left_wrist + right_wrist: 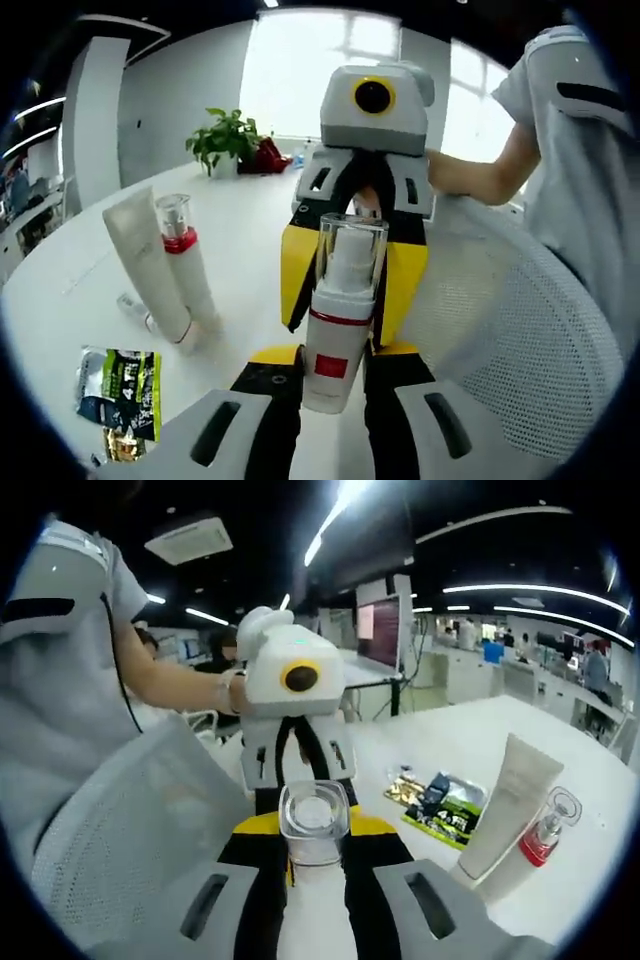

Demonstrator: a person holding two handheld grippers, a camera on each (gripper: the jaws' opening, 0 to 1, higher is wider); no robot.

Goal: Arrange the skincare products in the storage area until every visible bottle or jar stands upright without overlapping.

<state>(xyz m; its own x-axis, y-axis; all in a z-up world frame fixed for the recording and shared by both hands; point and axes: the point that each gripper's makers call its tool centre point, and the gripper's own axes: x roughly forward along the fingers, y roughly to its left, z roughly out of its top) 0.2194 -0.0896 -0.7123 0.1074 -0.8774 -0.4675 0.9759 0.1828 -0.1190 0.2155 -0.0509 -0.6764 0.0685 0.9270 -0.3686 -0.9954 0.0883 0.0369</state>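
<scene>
Spray bottle (338,320) upright between both tools, long axis vertical. Left tool (330,385) clamps base; right tool (315,880) closed below clear cap (313,823). Tubes (165,265) stand left on tabletop (240,230).

we see a round white table (250,215) with a potted green plant (224,140) at its far edge, before a bright window (310,70). a white mesh chair back (520,330) stands close by. in the right gripper view, long ceiling light strips (520,590) glow over a dark office, and a monitor (385,625) stands behind the table.
</scene>
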